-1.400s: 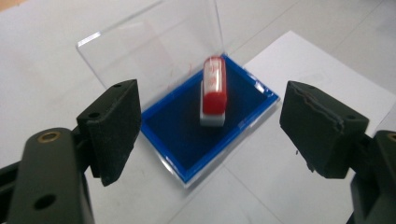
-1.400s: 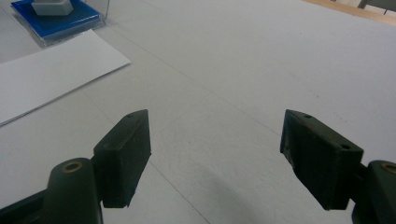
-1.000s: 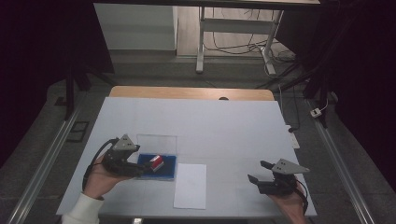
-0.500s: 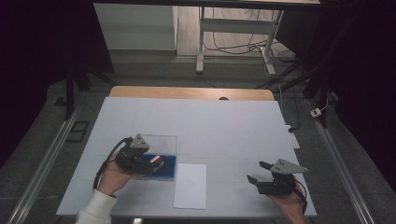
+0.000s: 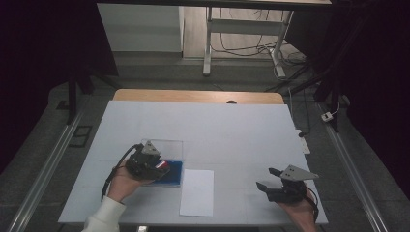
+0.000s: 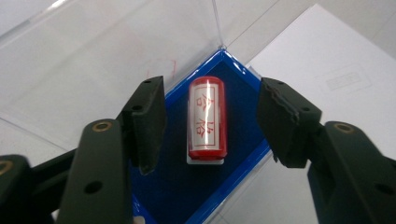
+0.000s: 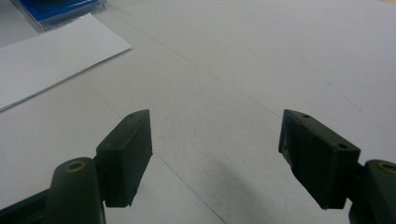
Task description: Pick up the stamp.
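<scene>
A red cylindrical stamp (image 6: pixel 207 119) with red characters on a clear face lies on its side in a shallow blue-lined box (image 6: pixel 173 186). The box's clear lid (image 6: pixel 116 46) stands open behind it. My left gripper (image 6: pixel 212 93) hangs over the box with one jaw on each side of the stamp. Its jaws have just been closing, and a gap still shows between each pad and the stamp. In the high view the left gripper (image 5: pixel 157 166) sits over the box (image 5: pixel 174 173) at the front left. My right gripper (image 5: pixel 265 178) rests open at the front right, nothing between its jaws (image 7: pixel 215 135).
A white sheet of paper (image 5: pixel 197 192) lies just right of the box, between the two grippers. The pale table cover (image 5: pixel 217 130) runs to a wooden strip at the far edge. A metal rail lies along each side of the table.
The left gripper has moved right and down over the blue box, and its jaws have narrowed around the stamp. The right gripper has stayed where it was.
</scene>
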